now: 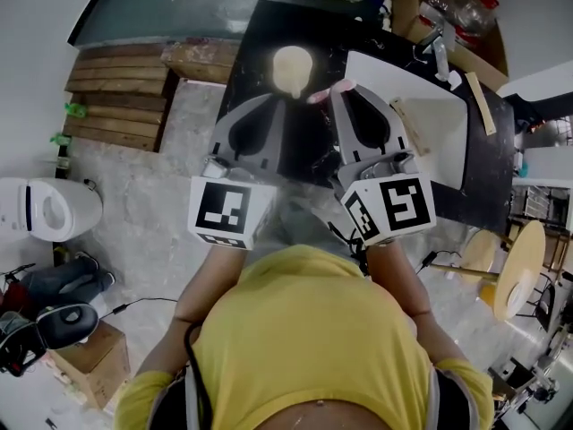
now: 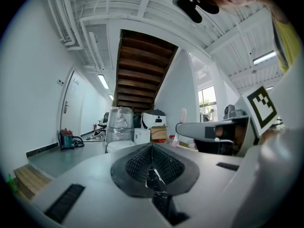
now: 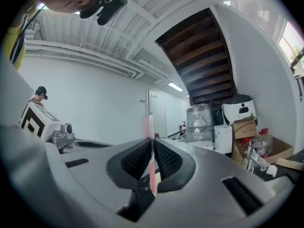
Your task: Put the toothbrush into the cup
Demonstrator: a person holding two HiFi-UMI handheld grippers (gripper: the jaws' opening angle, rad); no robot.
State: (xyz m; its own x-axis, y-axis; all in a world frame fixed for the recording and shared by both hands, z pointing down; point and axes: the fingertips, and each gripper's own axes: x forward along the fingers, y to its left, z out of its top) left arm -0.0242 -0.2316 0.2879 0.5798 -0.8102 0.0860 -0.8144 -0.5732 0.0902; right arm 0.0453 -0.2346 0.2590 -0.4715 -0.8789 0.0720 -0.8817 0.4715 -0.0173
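While left gripper (image 2: 152, 148) sits closed, right gripper (image 3: 152, 144) clamps the pink toothbrush (image 3: 152, 158).

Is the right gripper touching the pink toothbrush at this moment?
Touching. The right gripper view shows the right gripper shut on the pink toothbrush, its handle pinched between them, bristles standing above.
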